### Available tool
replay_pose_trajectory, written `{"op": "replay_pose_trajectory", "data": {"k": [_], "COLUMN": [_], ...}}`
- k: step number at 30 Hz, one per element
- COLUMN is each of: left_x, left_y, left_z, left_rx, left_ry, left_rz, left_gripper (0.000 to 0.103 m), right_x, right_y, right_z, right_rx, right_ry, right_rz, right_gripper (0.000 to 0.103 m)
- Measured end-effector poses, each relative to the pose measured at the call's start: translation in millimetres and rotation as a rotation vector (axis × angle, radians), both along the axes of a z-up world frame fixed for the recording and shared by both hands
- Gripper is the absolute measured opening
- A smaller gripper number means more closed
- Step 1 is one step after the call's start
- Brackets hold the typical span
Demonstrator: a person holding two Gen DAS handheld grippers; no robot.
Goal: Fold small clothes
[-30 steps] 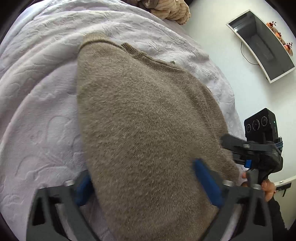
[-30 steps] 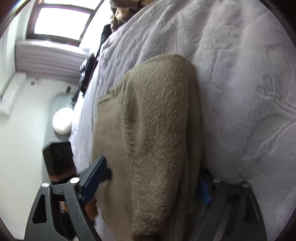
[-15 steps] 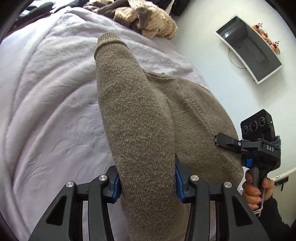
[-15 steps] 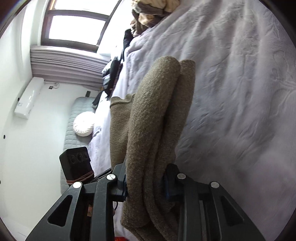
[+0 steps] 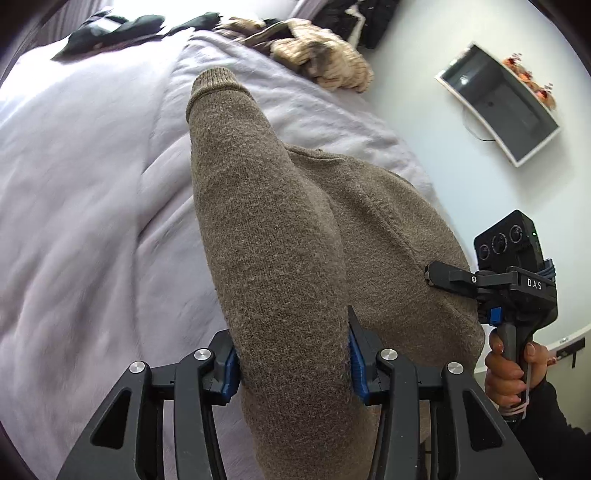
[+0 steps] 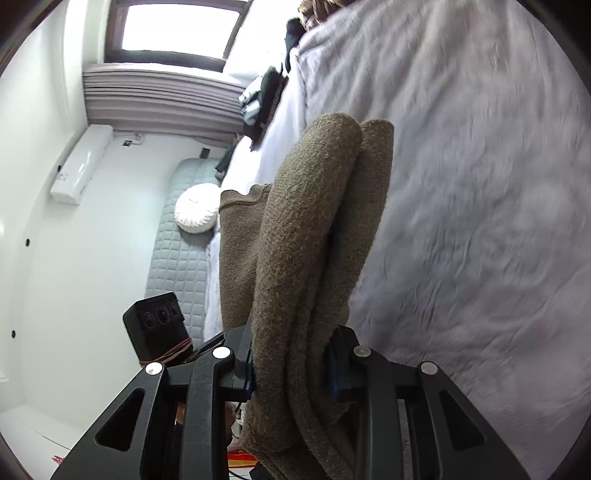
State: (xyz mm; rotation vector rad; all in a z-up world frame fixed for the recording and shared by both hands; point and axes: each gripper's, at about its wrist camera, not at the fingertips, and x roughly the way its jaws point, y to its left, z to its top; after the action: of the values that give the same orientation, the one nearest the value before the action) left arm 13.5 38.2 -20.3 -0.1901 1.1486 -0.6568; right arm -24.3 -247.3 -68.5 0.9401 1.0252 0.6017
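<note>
So the brown knit sweater (image 5: 280, 258) is bunched lengthwise and lifted over the bed (image 5: 92, 184), its long axis running from 6 o'clock up toward 12 in the left wrist view, with the ribbed cuff end (image 5: 216, 83) pointing at 12. The left hand-held gripper (image 5: 291, 363) has it clamped, blue pads pressing both sides of the fat roll, jaws about halfway in. The right hand-held gripper (image 6: 291, 365) pinches a doubled fold of the same sweater (image 6: 314, 240), jaws narrower, fabric squeezed tight between them. In the left view you can see the right hand-held gripper (image 5: 428, 273) at 3 o'clock, nose against the sweater's side, with a hand (image 5: 509, 369) on its handle.

Around it: a heap of striped tan clothes (image 5: 325, 62) at 12–1 o'clock near the bed's far edge, dark garments (image 5: 110, 31) at 11. Lots of bare lilac bedspread at 9 o'clock. The bed edge runs at 2 o'clock, white wall past it.
</note>
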Motion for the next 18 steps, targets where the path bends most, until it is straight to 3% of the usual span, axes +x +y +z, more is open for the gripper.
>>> {"op": "replay_pose_trajectory", "data": {"k": [3,5,6,10,12,14,15,16,17,18], "left_x": [-7,-12,-15,-31,-39,-43,-46,-49,-53,-58], "left_y": [10,20,25,48,60,69,72,73,74,75], "left_z": [-22,-37,-42,-44,-44,-42,-39,-34,-29,-24], "left_rx": [0.038,0.063,0.072,0.112,0.104,0.117,0.132,0.148,0.169,0.176], "left_ry": [0.029,0.052,0.044,-0.037,-0.042,-0.050,-0.065,-0.079,-0.099,-0.118], "left_rz": [0.034,0.056,0.073,0.132,0.144,0.170,0.185,0.198,0.213,0.219], "left_gripper": [0.047,0.051,0.054,0.082,0.082,0.082,0.082,0.082,0.082,0.081], "right_x": [6,7,7,2,-4,-13,-20,-25,-35,-42], "right_y": [12,21,25,24,21,12,10,7,7,9], "right_z": [-16,-23,-25,-26,-23,-16,-10,-4,3,15], "right_rx": [-0.068,-0.186,-0.292,-0.496,-0.597,-0.617,-0.630,-0.630,-0.613,-0.561], "right_ry": [0.038,0.046,0.031,0.008,0.002,0.007,0.004,-0.003,-0.015,-0.040], "right_rz": [0.016,0.036,0.042,0.034,0.021,-0.005,-0.024,-0.038,-0.046,-0.043], "right_gripper": [0.031,0.032,0.033,0.042,0.049,0.049,0.048,0.040,0.024,0.020]}}
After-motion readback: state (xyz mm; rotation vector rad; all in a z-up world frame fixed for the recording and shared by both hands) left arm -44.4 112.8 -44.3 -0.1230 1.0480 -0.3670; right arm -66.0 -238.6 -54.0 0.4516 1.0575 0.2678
